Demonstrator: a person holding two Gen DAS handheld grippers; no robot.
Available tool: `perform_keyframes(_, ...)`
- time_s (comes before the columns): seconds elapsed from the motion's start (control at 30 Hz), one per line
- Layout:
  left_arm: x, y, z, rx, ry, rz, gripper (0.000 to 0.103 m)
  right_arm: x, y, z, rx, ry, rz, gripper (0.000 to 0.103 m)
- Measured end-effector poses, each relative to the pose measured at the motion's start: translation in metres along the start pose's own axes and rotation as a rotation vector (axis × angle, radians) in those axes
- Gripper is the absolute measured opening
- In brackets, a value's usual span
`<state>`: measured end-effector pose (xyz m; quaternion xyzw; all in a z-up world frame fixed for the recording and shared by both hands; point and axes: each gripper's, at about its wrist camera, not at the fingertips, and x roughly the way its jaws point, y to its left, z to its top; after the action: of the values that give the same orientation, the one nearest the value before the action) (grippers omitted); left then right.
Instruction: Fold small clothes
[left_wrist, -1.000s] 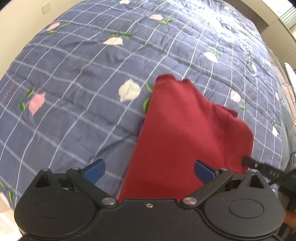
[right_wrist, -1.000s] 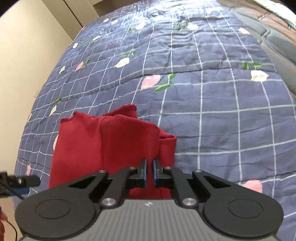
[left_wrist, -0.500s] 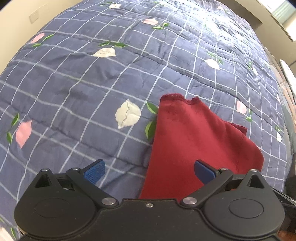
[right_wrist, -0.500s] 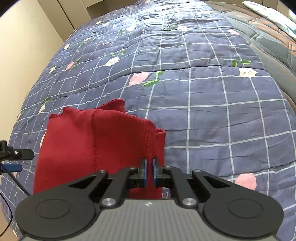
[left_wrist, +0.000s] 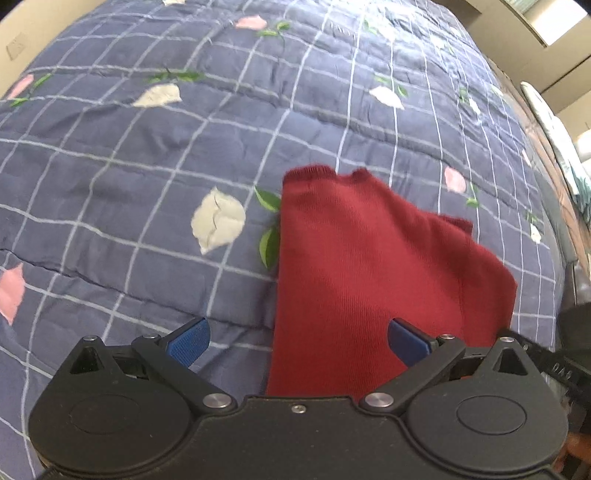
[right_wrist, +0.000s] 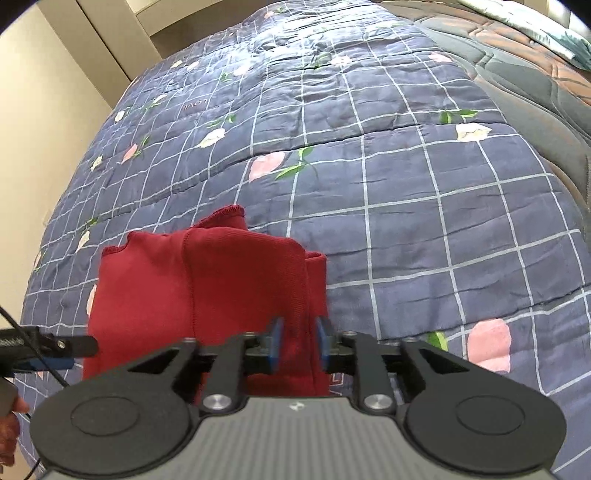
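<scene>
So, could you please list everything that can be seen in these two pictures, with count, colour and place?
garment: one, dark red, folded, lying on the quilt, its right edge between the right gripper's jaws
quilt: one, blue-grey with white grid lines and pink and white flowers, spread over the bed
mattress: one, grey and brown quilted, bare strip past the quilt's right edge
wall: beige, on the left side
left gripper: one, black with blue pads, wide open above the garment's left edge
right gripper: one, black with blue pads, jaws opening, pads no longer pressing the cloth
hand: one, partly seen at the picture's lower left corner
</scene>
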<state>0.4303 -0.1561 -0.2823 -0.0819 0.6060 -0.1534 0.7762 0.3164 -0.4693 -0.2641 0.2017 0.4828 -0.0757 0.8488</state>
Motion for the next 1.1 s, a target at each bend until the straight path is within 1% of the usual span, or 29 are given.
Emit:
perform_keyframes(0.07,0.005,0.000,-0.002,0.001,0.022,0.005,0.102,-0.004,0.001,-0.001,0.006,-0.006,0.002,0.064)
perform_keyframes(0.1,0.006,0.000,-0.003,0.001,0.029,0.010,0.102,-0.007,0.002,-0.002,0.007,-0.013,0.001,0.069)
perform_keyframes(0.17,0.004,-0.001,-0.006,0.007,0.029,0.009,0.102,-0.014,0.005,-0.004,0.001,-0.020,-0.003,0.086)
perform_keyframes(0.27,-0.007,-0.002,-0.013,-0.001,0.017,0.013,0.102,-0.025,0.011,-0.009,-0.019,-0.025,0.021,0.097)
perform_keyframes(0.33,-0.019,-0.003,-0.021,-0.011,-0.002,0.016,0.102,-0.032,0.015,-0.012,-0.037,-0.024,0.029,0.099)
perform_keyframes(0.4,-0.033,-0.006,-0.030,-0.017,-0.030,0.023,0.102,-0.041,0.018,-0.014,-0.048,-0.022,0.047,0.100)
perform_keyframes(0.47,-0.048,-0.010,-0.041,-0.024,-0.068,0.044,0.102,-0.054,0.024,-0.018,-0.063,-0.030,0.063,0.103)
perform_keyframes(0.63,-0.100,-0.023,-0.071,-0.026,-0.187,0.126,0.102,-0.105,0.049,-0.035,-0.165,-0.092,0.109,0.103)
perform_keyframes(0.7,-0.127,-0.028,-0.085,-0.002,-0.265,0.154,0.102,-0.129,0.061,-0.048,-0.201,-0.118,0.116,0.103)
perform_keyframes(0.77,-0.151,-0.033,-0.101,0.045,-0.334,0.184,0.102,-0.151,0.072,-0.065,-0.215,-0.137,0.117,0.103)
perform_keyframes(0.83,-0.172,-0.035,-0.121,0.105,-0.379,0.216,0.102,-0.171,0.081,-0.086,-0.211,-0.151,0.113,0.103)
perform_keyframes(0.9,-0.186,-0.034,-0.141,0.153,-0.387,0.232,0.102,-0.189,0.087,-0.107,-0.192,-0.166,0.109,0.103)
perform_keyframes(1.0,-0.201,-0.026,-0.175,0.219,-0.363,0.240,0.102,-0.208,0.094,-0.137,-0.160,-0.172,0.098,0.103)
perform_keyframes(1.1,-0.223,-0.015,-0.208,0.242,-0.386,0.229,0.102,-0.222,0.099,-0.157,-0.141,-0.180,0.096,0.103)
